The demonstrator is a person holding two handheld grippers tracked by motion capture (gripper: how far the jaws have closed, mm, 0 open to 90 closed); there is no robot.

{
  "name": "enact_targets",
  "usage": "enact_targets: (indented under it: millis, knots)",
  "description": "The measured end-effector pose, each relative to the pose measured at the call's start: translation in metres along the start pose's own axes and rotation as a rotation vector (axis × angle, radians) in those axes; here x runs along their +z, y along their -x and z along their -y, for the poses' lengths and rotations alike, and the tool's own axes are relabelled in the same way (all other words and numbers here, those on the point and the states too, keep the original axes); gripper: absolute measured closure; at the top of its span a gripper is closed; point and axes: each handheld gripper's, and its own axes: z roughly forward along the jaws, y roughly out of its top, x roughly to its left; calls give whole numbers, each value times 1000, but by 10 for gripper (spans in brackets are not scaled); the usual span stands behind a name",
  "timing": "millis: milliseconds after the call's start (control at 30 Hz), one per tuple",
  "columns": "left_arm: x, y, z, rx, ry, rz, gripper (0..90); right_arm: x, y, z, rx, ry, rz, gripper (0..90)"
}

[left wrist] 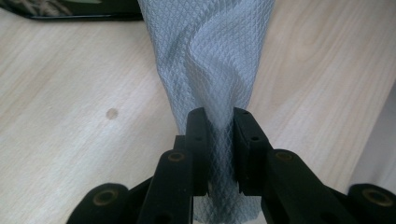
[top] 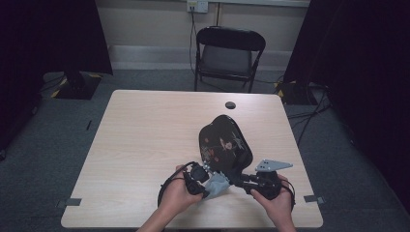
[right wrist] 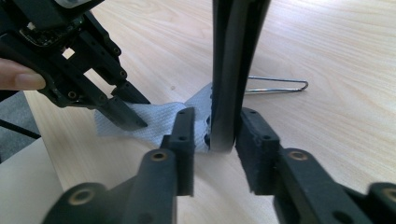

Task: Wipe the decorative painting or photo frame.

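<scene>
While clamped on cloth [left wrist: 210, 60]: left claw [left wrist: 219, 126].

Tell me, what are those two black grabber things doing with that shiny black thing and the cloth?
A person is working at a wooden table with a tool in each hand. The left tool is pinching a light blue textured cloth. The right tool has its jaws around the edge of a glossy black decorated plate, tilting it up off the table. It looks like the plate is about to be wiped. A thin wire stand lies on the table behind it.
</scene>
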Motion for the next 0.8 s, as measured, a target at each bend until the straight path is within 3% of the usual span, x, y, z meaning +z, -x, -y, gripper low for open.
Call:
enact_targets:
  millis: [267, 800]
  knots:
    - [-5, -16, 5, -39, 4, -26, 782, 1, 0, 0, 3, -7, -3, 769]
    - [-16, -57, 5, -159, 45, -78, 781, 1, 1, 0, -6, -5, -3, 777]
